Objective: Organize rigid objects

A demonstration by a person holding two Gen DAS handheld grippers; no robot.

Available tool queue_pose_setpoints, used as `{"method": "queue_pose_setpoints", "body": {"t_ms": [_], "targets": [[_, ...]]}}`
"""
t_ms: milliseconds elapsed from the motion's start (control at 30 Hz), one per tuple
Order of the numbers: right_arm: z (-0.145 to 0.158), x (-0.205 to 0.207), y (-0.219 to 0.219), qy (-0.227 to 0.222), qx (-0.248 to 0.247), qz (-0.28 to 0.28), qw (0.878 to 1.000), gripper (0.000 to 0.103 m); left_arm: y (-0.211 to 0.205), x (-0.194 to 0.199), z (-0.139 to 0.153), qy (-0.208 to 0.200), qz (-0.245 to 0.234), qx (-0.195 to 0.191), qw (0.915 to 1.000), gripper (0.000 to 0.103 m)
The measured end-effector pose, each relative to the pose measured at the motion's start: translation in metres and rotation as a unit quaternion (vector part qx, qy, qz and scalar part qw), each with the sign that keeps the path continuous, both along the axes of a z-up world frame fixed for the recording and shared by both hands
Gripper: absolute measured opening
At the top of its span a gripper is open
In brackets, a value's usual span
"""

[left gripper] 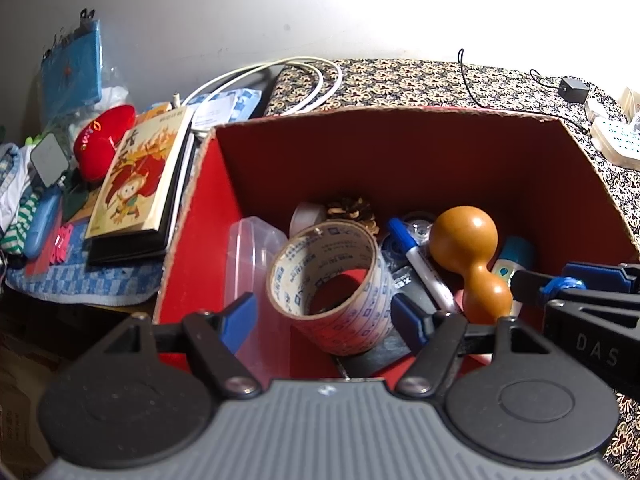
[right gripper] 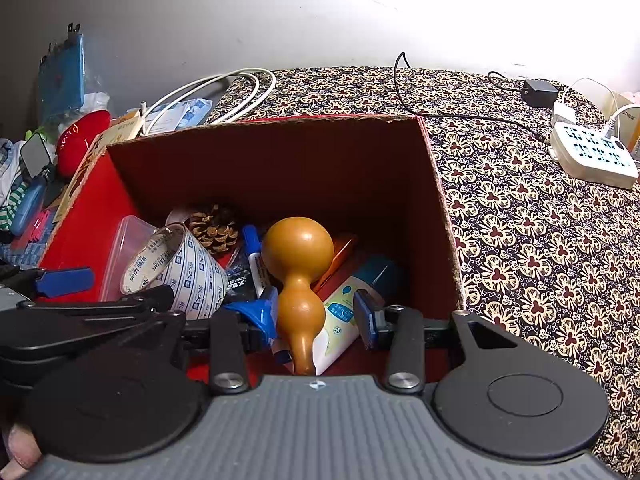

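Over the red cardboard box (left gripper: 248, 184), both tools point steeply down into it. Left gripper (left gripper: 325, 316) stands spread on either side of the tape roll (left gripper: 328, 292), its blue pads apart from the roll, so nothing is pinched. Right gripper (right gripper: 320, 316) is spread too, flanking the narrow lower bulb of the wooden gourd (right gripper: 298, 276) without clearly pressing it. Tape roll, gourd, blue marker (left gripper: 420, 264), pinecone (right gripper: 214, 224) and clear plastic container (left gripper: 256, 256) lie jumbled on the box floor, probably gathered there to keep rigid things together. Books (left gripper: 140, 184) wait outside, to the left.
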State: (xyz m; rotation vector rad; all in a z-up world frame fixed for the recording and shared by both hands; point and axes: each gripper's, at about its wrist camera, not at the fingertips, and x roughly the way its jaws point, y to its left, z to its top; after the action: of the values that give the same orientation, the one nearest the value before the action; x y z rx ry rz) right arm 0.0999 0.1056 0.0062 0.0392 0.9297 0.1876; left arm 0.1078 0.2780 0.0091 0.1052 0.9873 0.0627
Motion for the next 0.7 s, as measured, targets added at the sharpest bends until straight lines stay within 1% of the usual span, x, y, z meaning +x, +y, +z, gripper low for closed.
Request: {"method": "queue_pose_setpoints", "body": {"t_ms": [700], "targets": [[0.0004, -0.0005, -0.0015, -0.001, 0.005, -0.005, 1.000, 0.025, 0.0009, 0.0007, -0.0010, 0.000, 0.003, -0.002, 1.0000, 0.073]]}}
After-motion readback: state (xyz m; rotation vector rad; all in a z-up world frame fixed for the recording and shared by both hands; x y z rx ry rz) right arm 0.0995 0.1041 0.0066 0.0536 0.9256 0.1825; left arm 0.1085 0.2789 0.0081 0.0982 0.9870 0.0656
